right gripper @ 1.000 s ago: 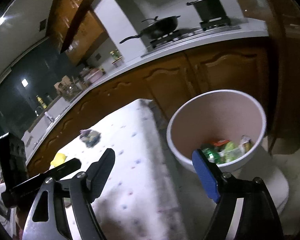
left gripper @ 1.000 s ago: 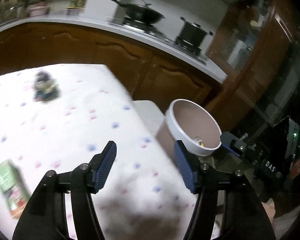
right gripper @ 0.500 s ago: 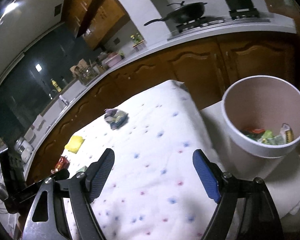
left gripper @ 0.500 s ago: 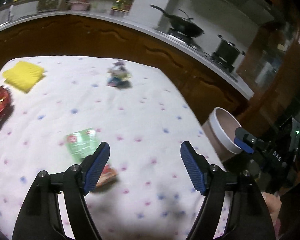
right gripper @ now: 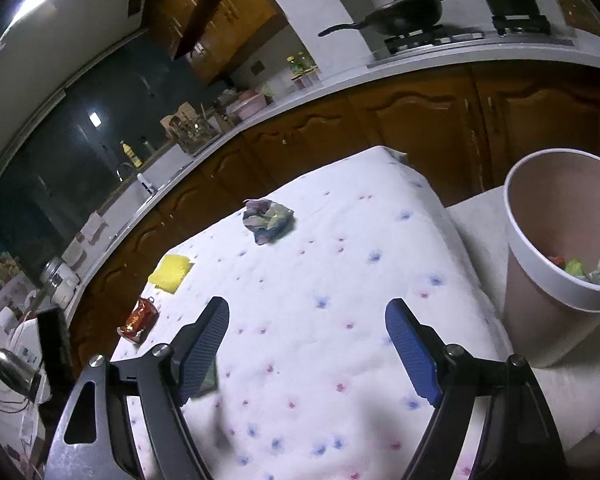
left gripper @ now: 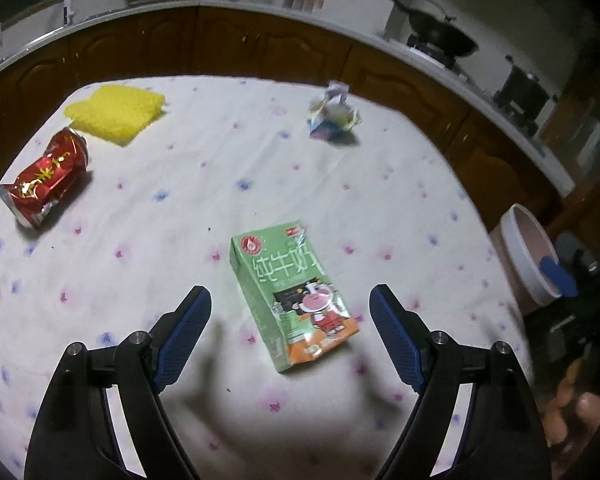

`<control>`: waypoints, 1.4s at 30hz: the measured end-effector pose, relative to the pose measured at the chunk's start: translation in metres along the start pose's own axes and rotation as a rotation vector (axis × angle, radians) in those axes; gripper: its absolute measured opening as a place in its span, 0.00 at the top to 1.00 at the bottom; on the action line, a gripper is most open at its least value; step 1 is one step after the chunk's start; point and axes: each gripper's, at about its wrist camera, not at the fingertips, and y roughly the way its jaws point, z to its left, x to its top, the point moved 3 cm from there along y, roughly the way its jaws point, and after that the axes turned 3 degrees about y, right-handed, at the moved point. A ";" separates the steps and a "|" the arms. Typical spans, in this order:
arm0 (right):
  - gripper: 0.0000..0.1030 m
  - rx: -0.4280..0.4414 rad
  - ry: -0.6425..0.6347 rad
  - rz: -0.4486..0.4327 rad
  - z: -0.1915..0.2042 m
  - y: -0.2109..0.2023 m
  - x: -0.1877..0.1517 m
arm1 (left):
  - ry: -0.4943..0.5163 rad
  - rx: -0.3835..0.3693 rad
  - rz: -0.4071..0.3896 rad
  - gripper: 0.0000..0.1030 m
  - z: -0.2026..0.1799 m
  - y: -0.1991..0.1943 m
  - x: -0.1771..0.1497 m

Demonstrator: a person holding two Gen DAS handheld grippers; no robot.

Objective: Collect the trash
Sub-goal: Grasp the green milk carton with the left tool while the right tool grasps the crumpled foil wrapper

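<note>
While the left gripper [left gripper: 290, 320] hovers, empty jaws opening, over the flat green milk carton [left gripper: 294, 294] at lower centre on the tabletop [left gripper: 180, 184], closing askew might just skid it away.

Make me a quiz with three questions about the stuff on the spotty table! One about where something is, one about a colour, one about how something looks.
1. Where is the green milk carton?
A. In the bin
B. Lying on the table, ahead of the left gripper
C. On the stove

2. What colour is the sponge?
A. Yellow
B. Blue
C. Black

3. How does the red can look?
A. Standing tall
B. Crushed, lying on its side
C. Held by a gripper

Answers:
1 B, it lies flat on the tablecloth just beyond the opening jaws, untouched.
2 A, it is bright yellow.
3 B, it is dented and lies on the cloth.
</note>
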 end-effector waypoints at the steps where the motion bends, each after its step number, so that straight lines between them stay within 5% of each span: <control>1: 0.20 0.001 -0.003 0.001 0.001 0.001 0.001 | 0.004 0.007 0.012 0.19 0.000 0.004 0.000; 8: 0.20 0.015 -0.017 0.023 0.012 0.020 0.006 | -0.003 0.007 0.047 0.21 0.003 0.024 0.002; 10: 0.20 0.024 -0.025 0.035 0.016 0.030 0.008 | 0.014 -0.018 0.045 0.40 0.000 0.026 0.003; 16: 0.20 0.048 -0.066 0.070 0.035 0.066 0.018 | 0.092 -0.059 0.033 0.47 -0.003 0.025 0.010; 35: 0.22 -0.027 -0.212 0.153 0.090 0.242 0.067 | -0.006 -0.127 -0.032 0.51 0.056 0.004 0.040; 36: 0.30 -0.049 -0.219 0.166 0.088 0.249 0.067 | -0.011 -0.128 -0.031 0.51 0.058 0.004 0.041; 37: 0.52 -0.076 -0.223 0.178 0.085 0.256 0.067 | -0.016 -0.132 -0.030 0.52 0.058 0.004 0.041; 40: 0.73 -0.067 -0.211 0.184 0.082 0.252 0.066 | -0.020 -0.138 -0.034 0.54 0.058 0.004 0.040; 42: 0.75 -0.085 -0.237 0.171 0.084 0.240 0.063 | -0.018 -0.149 -0.037 0.54 0.056 0.003 0.041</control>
